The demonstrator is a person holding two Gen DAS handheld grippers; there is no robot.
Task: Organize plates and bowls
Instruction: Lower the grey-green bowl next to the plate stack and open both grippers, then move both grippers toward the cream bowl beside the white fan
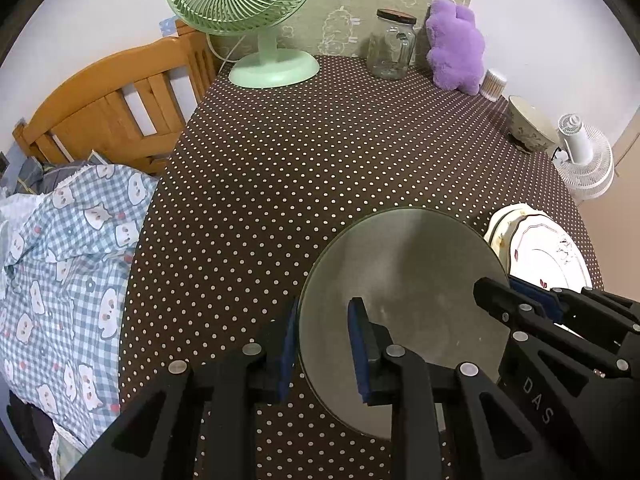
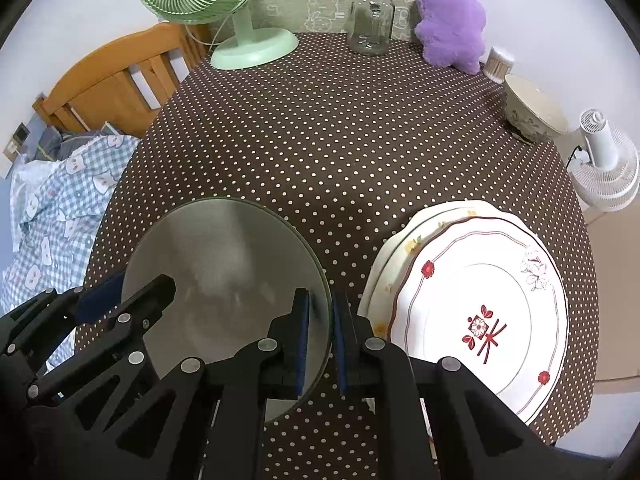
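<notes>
A round grey glass plate (image 1: 404, 280) lies near the table's front edge; it also shows in the right wrist view (image 2: 224, 264). My left gripper (image 1: 324, 344) straddles its left rim with a wide gap between the pads. My right gripper (image 2: 322, 336) straddles its right rim, pads close to the rim on both sides. Two stacked white flowered plates (image 2: 472, 312) lie to the right, also in the left wrist view (image 1: 536, 248). A patterned bowl (image 2: 532, 108) stands at the far right edge, also in the left wrist view (image 1: 528, 124).
A green fan (image 1: 248, 12), a glass jar (image 1: 392, 44), a purple plush toy (image 1: 456, 48) and a cotton swab tub (image 1: 494, 84) line the table's back. A white fan (image 1: 584, 160) stands off the right edge. A wooden bed with checked bedding (image 1: 60, 248) is left.
</notes>
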